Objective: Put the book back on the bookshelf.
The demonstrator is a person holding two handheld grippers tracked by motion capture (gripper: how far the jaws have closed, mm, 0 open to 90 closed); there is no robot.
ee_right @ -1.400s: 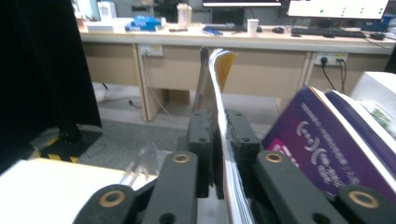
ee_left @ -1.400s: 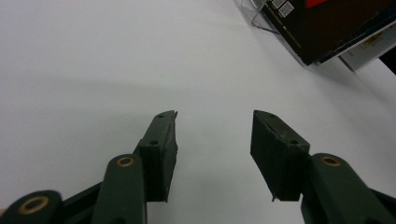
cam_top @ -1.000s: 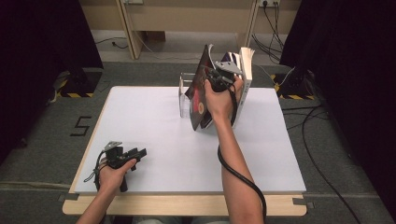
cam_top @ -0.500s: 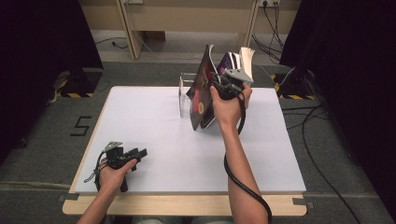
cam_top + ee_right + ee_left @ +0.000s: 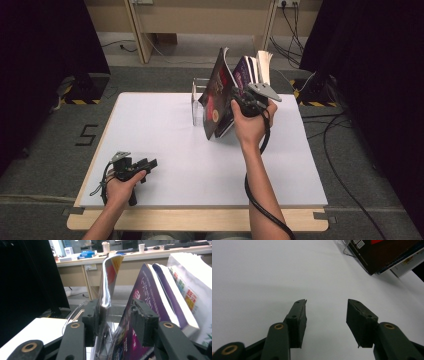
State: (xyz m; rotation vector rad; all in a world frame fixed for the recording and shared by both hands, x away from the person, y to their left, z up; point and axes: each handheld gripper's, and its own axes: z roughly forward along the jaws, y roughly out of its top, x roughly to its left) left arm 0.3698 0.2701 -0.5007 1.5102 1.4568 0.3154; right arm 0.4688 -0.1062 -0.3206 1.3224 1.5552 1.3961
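So your right gripper (image 5: pixel 239 102) is up at the books in the clear stand (image 5: pixel 198 102) at the table's (image 5: pixel 150 125) far edge; its jaws straddle the thin glossy magazine (image 5: pixel 108 277), left pad against its cover, right pad against the purple book (image 5: pixel 146 297) next to it; jaws have just been opening then easing in a little, and they stand part open with no real squeeze on the magazine, though the view is tight so a light pinch is possible. Magazine is light, floppy and slick; it bows at the top already; grab it low near the spine edge, deep in the pads, or it'll bend and slide. Purple book is stiffer and heavier; don't drag it along. Your left gripper (image 5: pixel 145 165) rests near the front left corner; jaws wide apart, nothing between them.
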